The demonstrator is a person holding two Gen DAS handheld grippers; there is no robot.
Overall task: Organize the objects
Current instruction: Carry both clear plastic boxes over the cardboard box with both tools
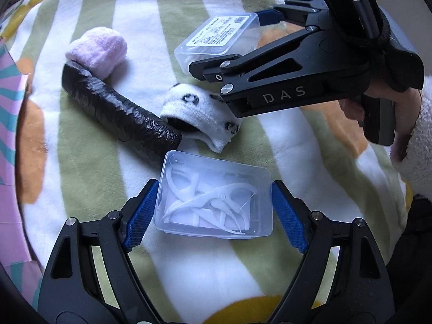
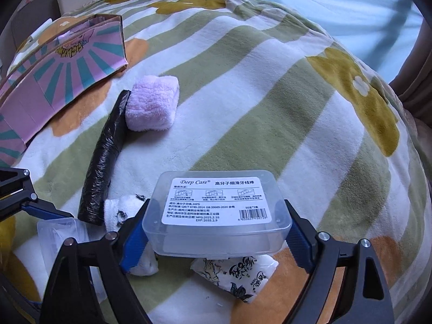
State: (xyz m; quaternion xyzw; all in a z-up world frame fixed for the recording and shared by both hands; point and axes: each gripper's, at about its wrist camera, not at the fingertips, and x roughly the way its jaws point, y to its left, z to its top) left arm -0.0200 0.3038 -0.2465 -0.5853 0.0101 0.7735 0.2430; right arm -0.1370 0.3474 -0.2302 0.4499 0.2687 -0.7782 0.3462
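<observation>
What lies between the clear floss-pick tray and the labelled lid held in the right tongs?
In the left wrist view, a white spotted sock lies on the blanket between the tray and the lid.

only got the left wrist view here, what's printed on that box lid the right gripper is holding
Observer: The lid has a white label reading "Deep Care", with a barcode at its lower right.
Operator: anything under it i can't see
Observer: Yes, a small white printed packet lies on the blanket right below the lid.
Operator: where's the pink box end
Observer: The pink box stands open-topped at the far left, beyond the pink towel.
</observation>
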